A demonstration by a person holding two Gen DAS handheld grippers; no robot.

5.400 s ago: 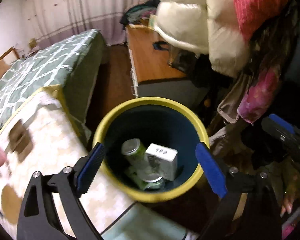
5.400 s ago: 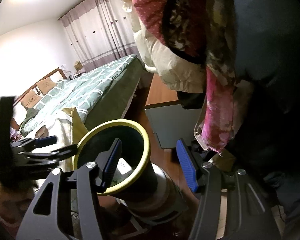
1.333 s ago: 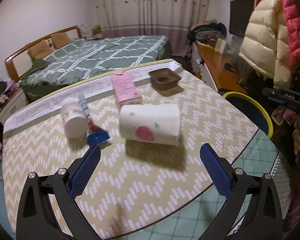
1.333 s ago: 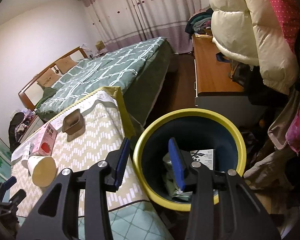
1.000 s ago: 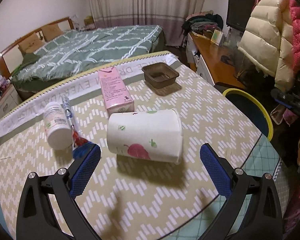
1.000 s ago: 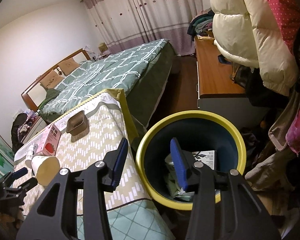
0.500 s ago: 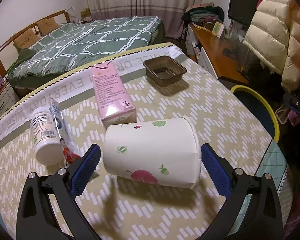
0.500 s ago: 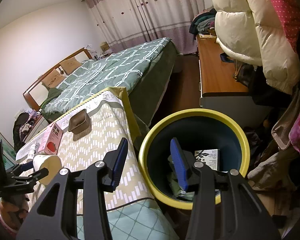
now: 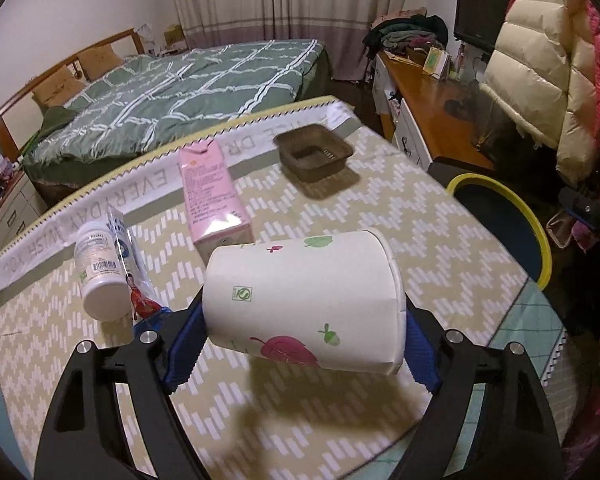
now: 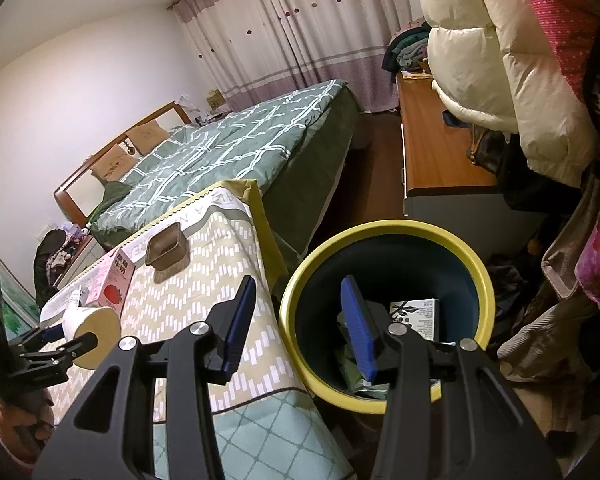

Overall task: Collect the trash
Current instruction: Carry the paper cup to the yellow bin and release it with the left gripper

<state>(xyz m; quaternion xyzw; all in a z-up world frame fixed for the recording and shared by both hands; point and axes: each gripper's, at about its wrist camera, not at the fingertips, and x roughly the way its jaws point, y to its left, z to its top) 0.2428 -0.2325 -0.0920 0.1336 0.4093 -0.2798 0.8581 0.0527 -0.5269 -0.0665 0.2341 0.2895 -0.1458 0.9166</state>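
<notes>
Blue fingers (image 9: 184, 340) of the left gripper (image 9: 300, 344) flank a paper cup (image 9: 303, 300) lying on its side, one at its base and one at its rim; the jaws are closing on it, and the pads appear to touch both ends. This gripper points steeply down at the table (image 9: 439, 248), whose cloth carries a zigzag pattern. Behind the cup lie a pink carton (image 9: 214, 196), a white bottle (image 9: 98, 272), and a brown tray (image 9: 313, 154). Seen from the right wrist, the left gripper (image 10: 70, 334) reaches in from the table's near corner with the cup (image 10: 92, 336) between its fingers. The right gripper (image 10: 296, 320) is partly open and holds nothing; it tilts down over the yellow-rimmed bin (image 10: 387, 228) standing just beside the table edge, one finger above the table, the other above the bin's mouth. Packaging (image 10: 415, 316) lies inside the bin.
</notes>
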